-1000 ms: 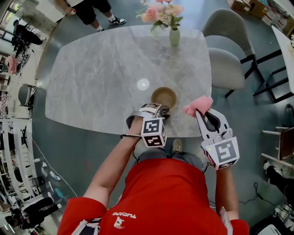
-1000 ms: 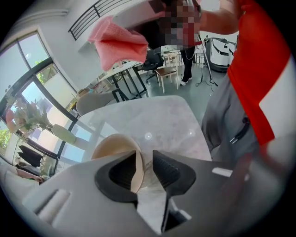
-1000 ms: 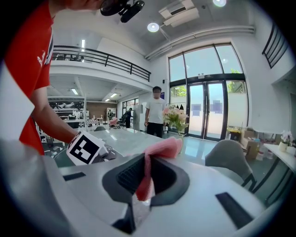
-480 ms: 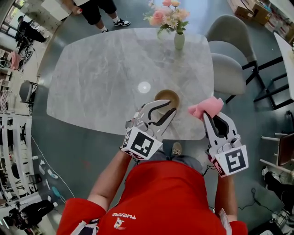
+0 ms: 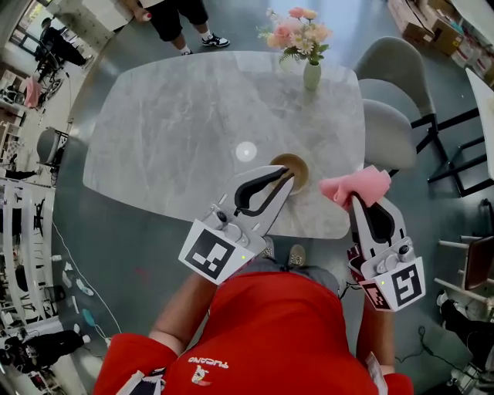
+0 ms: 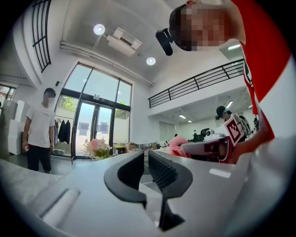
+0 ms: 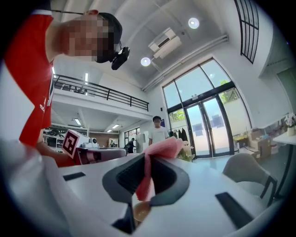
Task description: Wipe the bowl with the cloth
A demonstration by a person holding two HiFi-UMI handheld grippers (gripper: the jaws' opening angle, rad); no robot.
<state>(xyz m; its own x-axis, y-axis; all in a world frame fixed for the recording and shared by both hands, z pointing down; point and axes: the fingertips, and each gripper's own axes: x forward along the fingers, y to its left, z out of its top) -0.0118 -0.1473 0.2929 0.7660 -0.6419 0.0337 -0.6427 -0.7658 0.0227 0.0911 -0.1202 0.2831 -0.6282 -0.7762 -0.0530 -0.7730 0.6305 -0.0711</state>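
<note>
A small brown bowl [image 5: 298, 169] stands near the front edge of the grey marble table [image 5: 177, 123]; it also shows under the right jaws [image 7: 141, 211]. My left gripper [image 5: 285, 179] reaches in from the lower left, its tips over the bowl's left rim. Its jaws are closing to a narrow gap [image 6: 144, 159], and I see nothing between the pads. My right gripper [image 5: 361, 200] hovers off the table's right corner, shut on a pink cloth [image 5: 356, 185] that sticks up from its pads [image 7: 159, 150].
A vase of pink flowers [image 5: 310, 73] stands at the table's far edge. Two grey chairs [image 5: 390, 116] sit to the right of the table. A person [image 5: 181, 15] stands beyond the far side. A bright round spot [image 5: 246, 151] lies left of the bowl.
My left gripper has swung round and stretched forward to the bowl's rim, and its jaws have narrowed. The right gripper with the cloth drifted slightly right and down.
</note>
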